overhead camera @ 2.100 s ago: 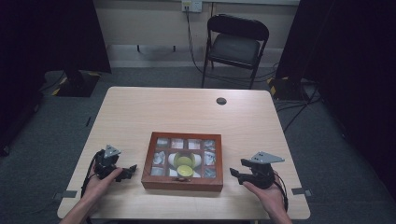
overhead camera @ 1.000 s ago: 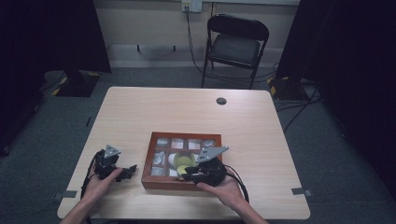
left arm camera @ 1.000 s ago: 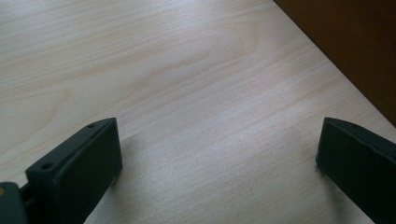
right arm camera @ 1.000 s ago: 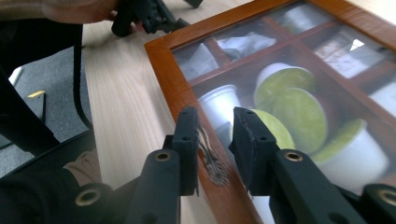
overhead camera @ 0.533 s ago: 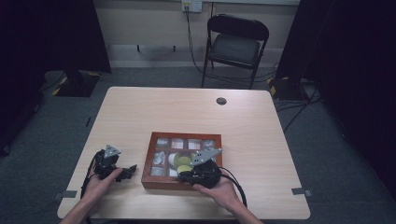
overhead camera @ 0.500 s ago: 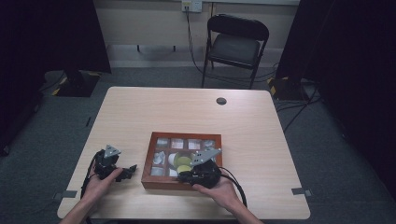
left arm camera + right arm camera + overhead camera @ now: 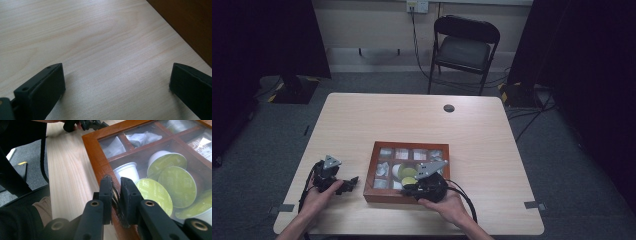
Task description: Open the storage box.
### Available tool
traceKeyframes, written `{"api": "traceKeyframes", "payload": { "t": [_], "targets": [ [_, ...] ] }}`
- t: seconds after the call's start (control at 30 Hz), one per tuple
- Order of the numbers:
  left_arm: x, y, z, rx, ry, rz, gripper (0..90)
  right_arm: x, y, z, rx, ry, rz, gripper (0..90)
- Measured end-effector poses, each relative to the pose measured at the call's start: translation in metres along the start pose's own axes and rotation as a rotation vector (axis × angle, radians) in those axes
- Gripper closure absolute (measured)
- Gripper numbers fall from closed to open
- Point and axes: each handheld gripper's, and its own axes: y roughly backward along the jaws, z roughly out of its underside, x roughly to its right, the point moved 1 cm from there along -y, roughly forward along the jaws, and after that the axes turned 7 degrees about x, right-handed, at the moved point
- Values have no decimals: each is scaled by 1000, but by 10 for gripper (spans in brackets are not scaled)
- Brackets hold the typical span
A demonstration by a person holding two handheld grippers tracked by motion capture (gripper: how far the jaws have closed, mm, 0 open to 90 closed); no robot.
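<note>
A brown wooden box (image 7: 371,172) with a glass lid lies near the table's front edge, its compartments holding green-lidded pods (image 7: 406,173) and white packets. My right gripper (image 7: 410,189) rests at the box's front rim. In the right gripper view this gripper (image 7: 115,188) is shut on a small metal latch on the box rim (image 7: 95,150), beside the pods (image 7: 172,185). My left gripper (image 7: 350,183) lies on the table left of the box. The left gripper view has that gripper (image 7: 116,77) open over bare wood, the box wall (image 7: 190,22) to its upper right.
A black folding chair (image 7: 464,47) stands behind the table. A small dark round disc (image 7: 449,108) sits near the table's far edge. Cables trail from both grippers toward the person. The left gripper (image 7: 85,123) shows at the top of the right gripper view.
My right gripper came from the table's right side to the box's front rim and shut on the latch; over the last half second it has barely shifted. The left gripper stayed put.
</note>
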Motion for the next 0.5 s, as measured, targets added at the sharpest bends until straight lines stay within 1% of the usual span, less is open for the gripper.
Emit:
{"api": "traceKeyframes", "payload": {
  "t": [0.03,0.1,0.13,0.17,0.23,0.5],
  "targets": [
    [0,0,0,3,4,0,0,0,0,0,4,1,0,802],
    [0,0,0,3,5,0,0,-1,0,2,12,17,2,807],
    [0,0,0,3,5,0,0,-1,0,2,12,17,2,807],
    [0,0,0,0,0,0,0,-1,1,1,8,29,4,808],
    [0,0,0,3,3,0,0,-1,1,0,0,39,4,809],
    [0,0,0,1,-2,1,0,2,6,-2,-10,30,-7,809]
  ]
}}
